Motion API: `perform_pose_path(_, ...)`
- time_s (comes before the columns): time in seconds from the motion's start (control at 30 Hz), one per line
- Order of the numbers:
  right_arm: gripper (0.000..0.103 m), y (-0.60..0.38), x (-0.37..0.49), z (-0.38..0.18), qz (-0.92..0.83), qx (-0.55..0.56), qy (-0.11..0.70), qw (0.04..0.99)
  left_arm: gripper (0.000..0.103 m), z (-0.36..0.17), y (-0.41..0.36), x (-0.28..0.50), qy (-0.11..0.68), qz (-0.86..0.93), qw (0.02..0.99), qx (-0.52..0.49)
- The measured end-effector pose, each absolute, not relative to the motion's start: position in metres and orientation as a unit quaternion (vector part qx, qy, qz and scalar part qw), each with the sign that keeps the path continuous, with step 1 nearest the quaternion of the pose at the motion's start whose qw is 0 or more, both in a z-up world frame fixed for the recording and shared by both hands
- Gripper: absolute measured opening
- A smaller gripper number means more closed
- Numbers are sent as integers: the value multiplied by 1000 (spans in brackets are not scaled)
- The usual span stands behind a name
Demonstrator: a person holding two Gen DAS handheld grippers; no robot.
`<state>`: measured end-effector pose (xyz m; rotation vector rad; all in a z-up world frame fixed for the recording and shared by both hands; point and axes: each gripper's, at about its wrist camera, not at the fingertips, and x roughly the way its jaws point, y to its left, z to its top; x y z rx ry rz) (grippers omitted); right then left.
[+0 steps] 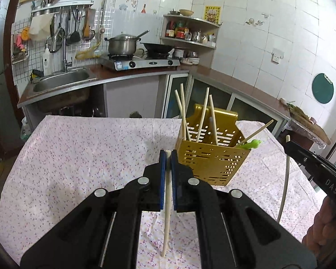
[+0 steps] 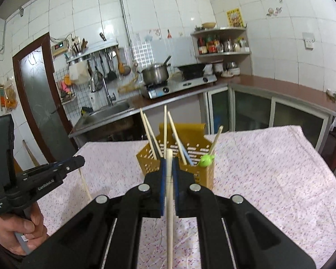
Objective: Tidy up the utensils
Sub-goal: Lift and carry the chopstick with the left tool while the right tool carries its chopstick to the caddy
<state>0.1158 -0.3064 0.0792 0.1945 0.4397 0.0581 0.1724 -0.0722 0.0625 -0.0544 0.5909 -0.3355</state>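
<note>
A gold perforated utensil holder (image 1: 212, 157) stands on the flowered tablecloth (image 1: 78, 157); it also shows in the right wrist view (image 2: 183, 168). Several pale chopsticks (image 1: 202, 116) and a green-topped utensil (image 1: 254, 144) stand in it. My left gripper (image 1: 168, 154) is shut on a pale chopstick (image 1: 167, 213) that hangs down, just left of the holder. My right gripper (image 2: 169, 161) is shut on another chopstick (image 2: 169, 213), just in front of the holder. The right gripper (image 1: 290, 144) appears at the right edge of the left view with its chopstick (image 1: 284, 183).
The table's far edge (image 1: 112, 117) faces a kitchen counter with a sink (image 1: 60, 80), a gas stove (image 1: 141, 61) with a pot and a wok, and a corner shelf (image 1: 190, 31). A hand holds the left gripper (image 2: 40, 174) at lower left.
</note>
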Motion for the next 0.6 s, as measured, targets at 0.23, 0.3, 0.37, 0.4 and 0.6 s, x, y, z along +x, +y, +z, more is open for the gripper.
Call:
perform_pose_path(0.23, 6, -315, 101, 93, 25, 95, 195, 976, 3, 77, -74, 162, 278, -169, 945, -27)
perform_pose_path(0.3, 6, -317, 98, 98, 25, 96, 186, 978, 3, 82, -75, 161, 276, -171, 945, -28)
perform_pose_path(0.37, 6, -319, 95, 103, 24, 93, 178, 979, 3, 86, -76, 161, 274, -175, 945, -26)
perform_pose_path(0.4, 6, -320, 93, 107, 22, 92, 171, 981, 3, 89, -76, 162, 273, -177, 945, -26)
perform_pose_path(0.6, 6, -324, 91, 129, 17, 82, 139, 987, 3, 110, -83, 164, 260, -186, 947, -15)
